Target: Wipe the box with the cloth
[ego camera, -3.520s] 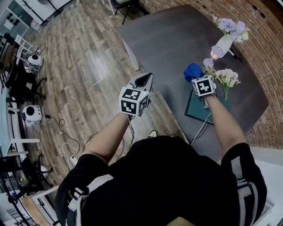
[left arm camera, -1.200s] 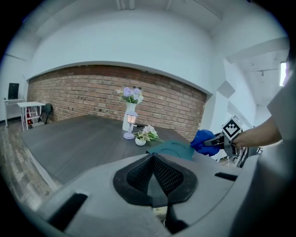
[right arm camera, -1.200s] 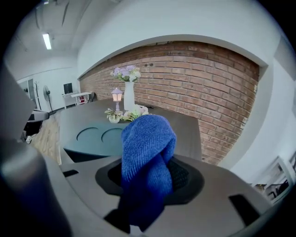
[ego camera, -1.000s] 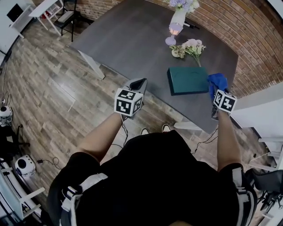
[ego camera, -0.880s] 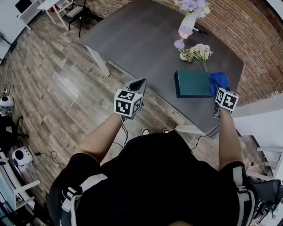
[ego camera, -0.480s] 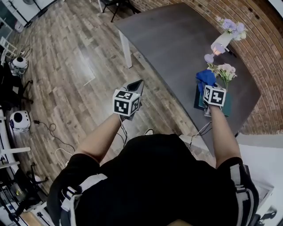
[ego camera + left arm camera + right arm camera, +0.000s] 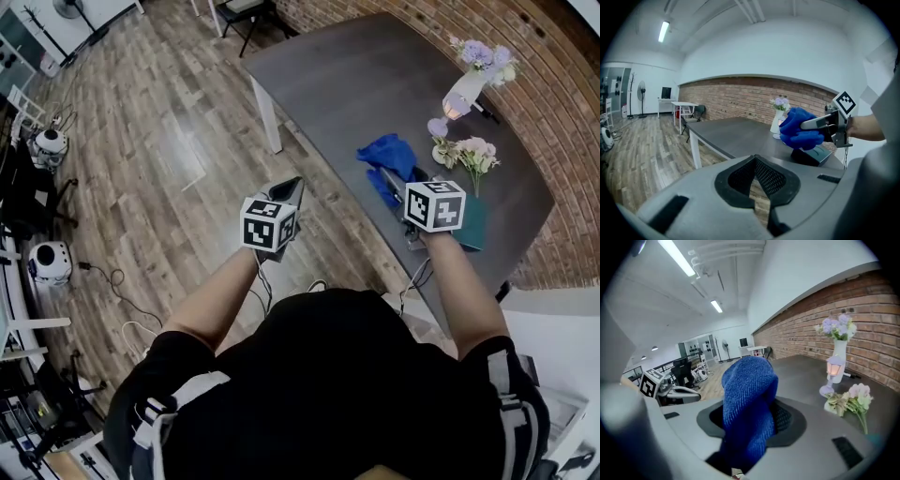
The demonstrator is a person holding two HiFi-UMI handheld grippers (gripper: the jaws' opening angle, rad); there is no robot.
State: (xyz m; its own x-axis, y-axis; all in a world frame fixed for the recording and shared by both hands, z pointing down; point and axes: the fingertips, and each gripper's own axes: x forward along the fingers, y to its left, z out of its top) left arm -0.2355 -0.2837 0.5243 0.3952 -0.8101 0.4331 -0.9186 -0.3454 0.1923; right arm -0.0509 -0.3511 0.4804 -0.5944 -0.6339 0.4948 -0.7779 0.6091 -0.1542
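The right tool (image 7: 750, 420) clamps the bunched blue cloth (image 7: 389, 153) over the teal box (image 7: 472, 225), which lies near the worktop's (image 7: 356, 84) edge. Well apart from the box, the left tool (image 7: 287, 189) hangs closed and empty, off the worktop.

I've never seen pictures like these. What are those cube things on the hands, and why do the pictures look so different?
A person holds a pinching tool, a gripper, in each hand; the cubes belong to them. One picture comes from a head camera looking down. The other two come from cameras on the grippers. On the grey table are a dark green box, a vase of flowers and a loose bunch of flowers. The right gripper pinches a blue cloth; the left gripper is shut, holding nothing.
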